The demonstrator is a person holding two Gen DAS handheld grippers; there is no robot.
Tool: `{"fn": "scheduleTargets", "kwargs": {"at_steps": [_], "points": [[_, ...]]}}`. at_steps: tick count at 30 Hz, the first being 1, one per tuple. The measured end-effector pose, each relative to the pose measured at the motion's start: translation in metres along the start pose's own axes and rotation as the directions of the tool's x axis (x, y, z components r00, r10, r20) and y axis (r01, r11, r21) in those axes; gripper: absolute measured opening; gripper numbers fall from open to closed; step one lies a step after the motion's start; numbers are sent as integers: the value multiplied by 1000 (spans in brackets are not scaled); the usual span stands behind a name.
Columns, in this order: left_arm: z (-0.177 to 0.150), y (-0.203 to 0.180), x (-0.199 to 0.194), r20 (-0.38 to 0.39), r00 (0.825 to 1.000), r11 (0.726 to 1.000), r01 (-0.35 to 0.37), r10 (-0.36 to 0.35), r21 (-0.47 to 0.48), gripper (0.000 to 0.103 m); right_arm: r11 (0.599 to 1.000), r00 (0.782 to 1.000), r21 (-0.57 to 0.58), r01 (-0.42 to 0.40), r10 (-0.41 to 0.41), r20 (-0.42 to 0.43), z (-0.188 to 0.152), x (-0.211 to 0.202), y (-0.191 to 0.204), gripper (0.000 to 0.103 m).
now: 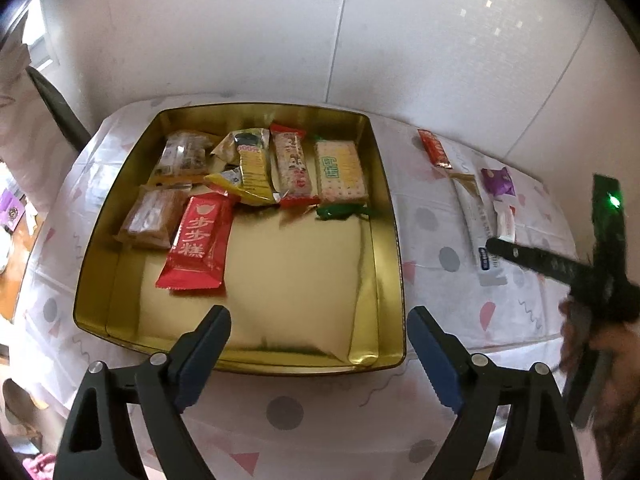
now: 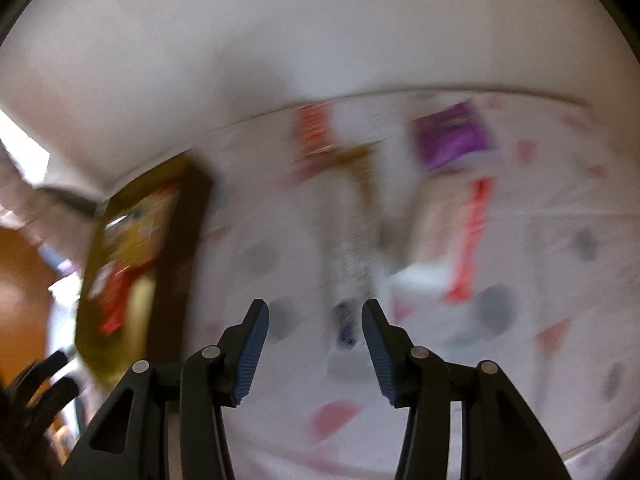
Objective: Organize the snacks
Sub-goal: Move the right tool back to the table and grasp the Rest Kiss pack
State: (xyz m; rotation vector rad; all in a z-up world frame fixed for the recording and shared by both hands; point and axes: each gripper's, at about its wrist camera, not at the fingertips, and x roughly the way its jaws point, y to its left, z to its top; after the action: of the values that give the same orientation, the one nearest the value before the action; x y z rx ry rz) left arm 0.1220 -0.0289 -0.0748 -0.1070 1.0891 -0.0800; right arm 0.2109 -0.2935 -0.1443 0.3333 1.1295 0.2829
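White wall panels rise behind a bench (image 1: 328,412) covered in a pale cloth printed with grey dots and pink triangles. On it sits a square gold tin (image 1: 384,216), open at the top, with snack packets gathered in its far half and its near half bare. At the back lie a clear-wrapped packet (image 1: 182,156), a yellow packet (image 1: 250,172), a red-ended biscuit packet (image 1: 292,168) and a green-ended cracker packet (image 1: 342,176) — the last three side by side, long axes running from near to far. In front of them a brown cake packet (image 1: 150,220) lies beside a red packet with gold characters (image 1: 198,244), whose long axis tilts slightly rightward toward the far wall.

Outside the tin, to its right, more snacks rest on the cloth: a small red packet (image 1: 435,148), a long white packet (image 1: 478,216) lying near-to-far, and a purple packet (image 1: 498,182) just beside it.

The left hand-held gripper (image 1: 320,322) hovers over the tin's near edge, its jaws spread wide with nothing between them. The right hand-held gripper (image 2: 316,320) points down at the long white packet; its jaws stand partly apart and nothing is pinched — that view is heavily blurred. A hand (image 1: 600,356) holds its body at the right edge of the left wrist view.
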Motion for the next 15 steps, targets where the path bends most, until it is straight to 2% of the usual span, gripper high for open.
{"fn": "scheduleTargets", "kwargs": {"at_steps": [2, 4, 6, 9, 11, 15], "points": [[0, -2, -1, 5, 1000, 1000, 0, 0, 7, 90, 1000, 999, -1, 12, -12, 30, -7, -8, 5, 49], [-1, -3, -1, 5, 1000, 1000, -5, 5, 16, 90, 997, 993, 39, 65, -69, 93, -8, -22, -4, 49], [-2, -4, 0, 0, 1000, 1000, -5, 5, 20, 90, 983, 976, 106, 148, -163, 148, -2, -35, -24, 49], [-3, -4, 0, -3, 1000, 1000, -10, 10, 24, 90, 953, 958, 193, 234, -260, 124, 15, -37, -54, 50], [-2, -4, -1, -1, 1000, 1000, -11, 11, 24, 90, 945, 955, 214, 248, -276, 108, 22, -32, -62, 50], [-2, -4, -1, -2, 1000, 999, -16, 16, 27, 90, 943, 958, 201, 267, -282, 53, 36, -7, -64, 58]]}}
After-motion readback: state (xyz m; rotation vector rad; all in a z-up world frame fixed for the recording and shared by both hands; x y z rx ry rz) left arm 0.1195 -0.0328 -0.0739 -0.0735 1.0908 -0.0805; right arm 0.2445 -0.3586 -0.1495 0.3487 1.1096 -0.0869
